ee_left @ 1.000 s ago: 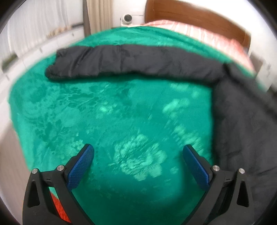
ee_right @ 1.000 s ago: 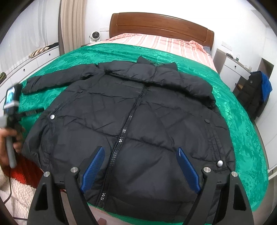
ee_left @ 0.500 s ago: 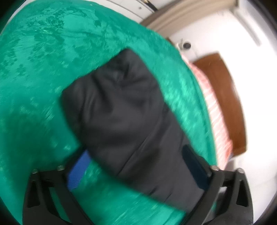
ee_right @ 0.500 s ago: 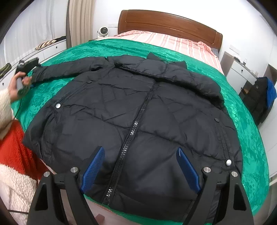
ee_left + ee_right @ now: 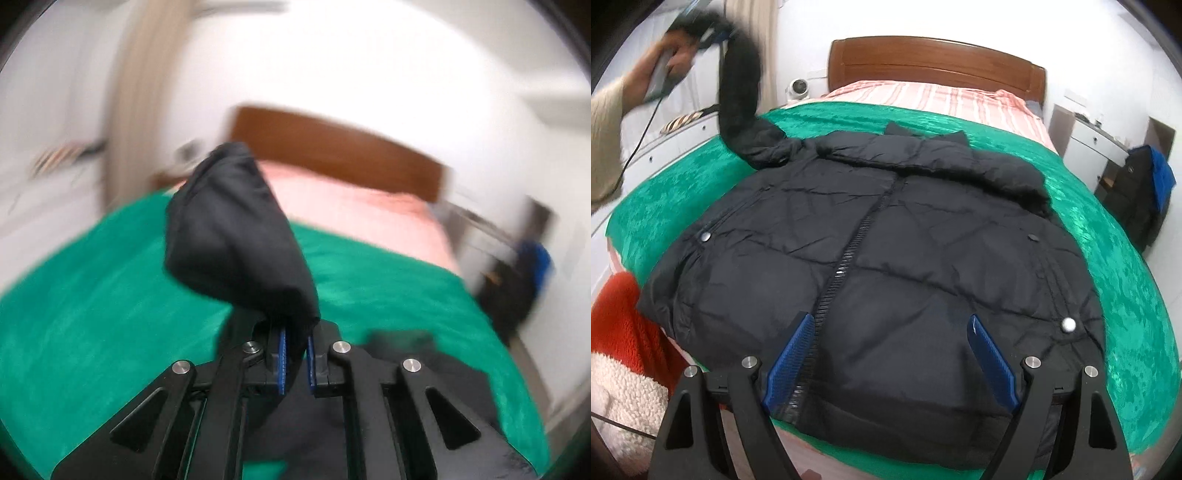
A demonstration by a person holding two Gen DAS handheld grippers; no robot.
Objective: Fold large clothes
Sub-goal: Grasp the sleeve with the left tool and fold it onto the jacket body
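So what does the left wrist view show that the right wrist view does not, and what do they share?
Only the left wrist view shows the grip up close: the left claw is shut on the sleeve, whose bunched cuff end stands up in front of the lens. The picture is blurred.

Only the right wrist view shows the whole black jacket spread front up, zipped, with its sleeve raised high at the far left, and the right claw open above the hem, holding nothing.

Both show the green bedspread, the pink striped sheet and the wooden headboard.
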